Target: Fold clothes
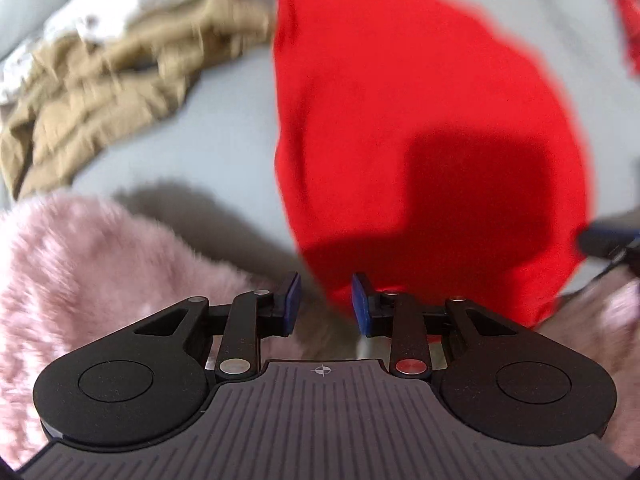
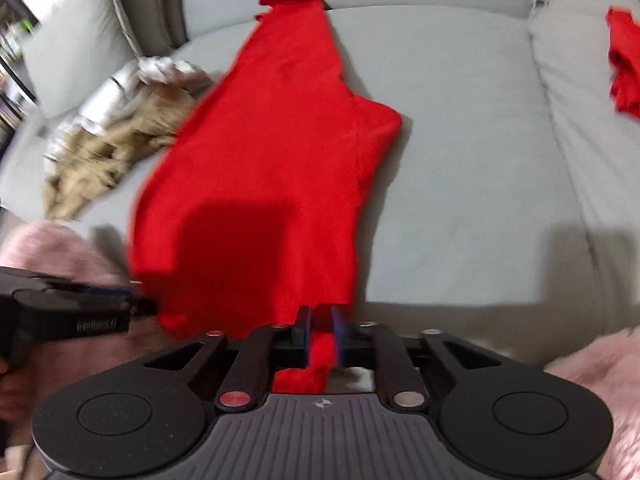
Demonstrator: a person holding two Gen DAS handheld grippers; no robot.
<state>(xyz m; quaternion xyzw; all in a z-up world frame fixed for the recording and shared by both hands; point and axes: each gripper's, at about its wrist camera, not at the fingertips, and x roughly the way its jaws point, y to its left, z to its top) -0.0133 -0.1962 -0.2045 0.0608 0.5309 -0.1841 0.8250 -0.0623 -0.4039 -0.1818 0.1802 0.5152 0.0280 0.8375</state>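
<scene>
A red garment [image 1: 400, 100] [image 2: 260, 152] lies stretched out lengthwise on the grey sofa seat [image 2: 460, 160]. My right gripper [image 2: 322, 332] is shut on its near edge, and red cloth bunches between the blue pads. My left gripper [image 1: 326, 300] is open at the garment's near left corner; the red edge sits just past the right pad [image 1: 360, 304], and nothing is pinched. In the right wrist view the left gripper [image 2: 80, 304] shows from the side, its tip at the red hem. The frames are motion-blurred.
A crumpled tan garment [image 1: 104, 92] [image 2: 112, 148] with a white one [image 1: 104, 12] [image 2: 132, 80] lies at the sofa's left. A second red piece [image 2: 624, 64] sits on the right cushion. Pink fluffy fabric [image 1: 80, 272] [image 2: 600, 364] covers the near edge.
</scene>
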